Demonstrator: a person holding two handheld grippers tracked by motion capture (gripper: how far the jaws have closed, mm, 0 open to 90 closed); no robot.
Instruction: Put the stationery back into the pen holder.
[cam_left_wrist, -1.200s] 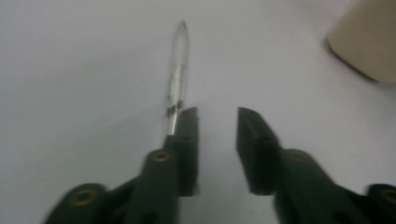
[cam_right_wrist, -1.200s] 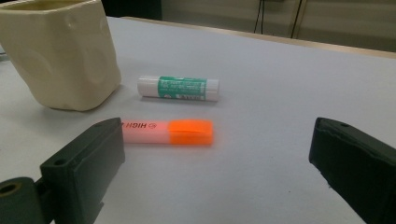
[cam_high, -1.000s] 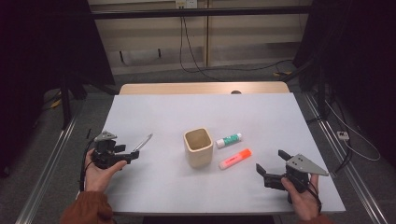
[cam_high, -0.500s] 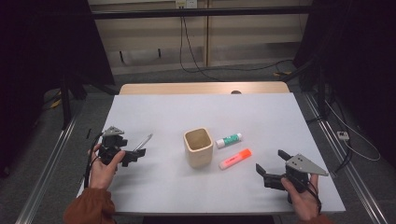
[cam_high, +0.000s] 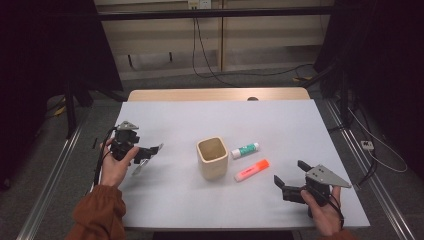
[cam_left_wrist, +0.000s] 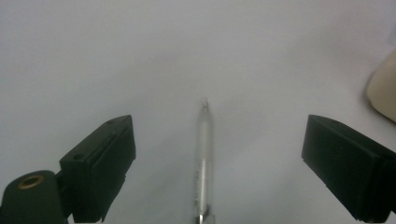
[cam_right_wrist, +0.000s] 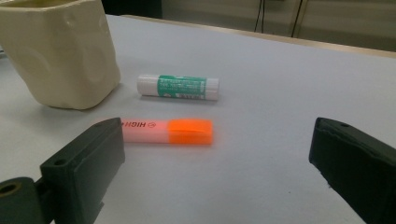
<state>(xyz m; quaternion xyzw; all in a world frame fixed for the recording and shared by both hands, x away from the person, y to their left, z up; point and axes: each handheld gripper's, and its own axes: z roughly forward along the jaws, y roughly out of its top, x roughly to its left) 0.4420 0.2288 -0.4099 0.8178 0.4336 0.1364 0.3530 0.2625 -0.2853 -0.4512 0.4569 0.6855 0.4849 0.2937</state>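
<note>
Left gripper (cam_left_wrist: 205, 154) jaws spread wide, just been opening; silver pen (cam_left_wrist: 203, 158) lies lengthwise between them on white table (cam_left_wrist: 140, 56), touching neither pad, tip pointing away from camera. High view: left gripper (cam_high: 148, 152) at table's left side, pen (cam_high: 145, 161) just beside jaw tips. Cream cup (cam_high: 212, 158) farther toward table centre, well apart from pen. Right gripper (cam_right_wrist: 217, 163) jaws wide, nothing between; orange highlighter (cam_right_wrist: 167, 131) near, ahead of them, glue stick (cam_right_wrist: 178, 87) beyond.

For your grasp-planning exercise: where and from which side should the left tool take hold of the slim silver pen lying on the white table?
Probably mid-barrel, from above: the slim silver pen lies flat, centred lengthwise between the open left tool jaws, so they would close across its narrow width.
</note>
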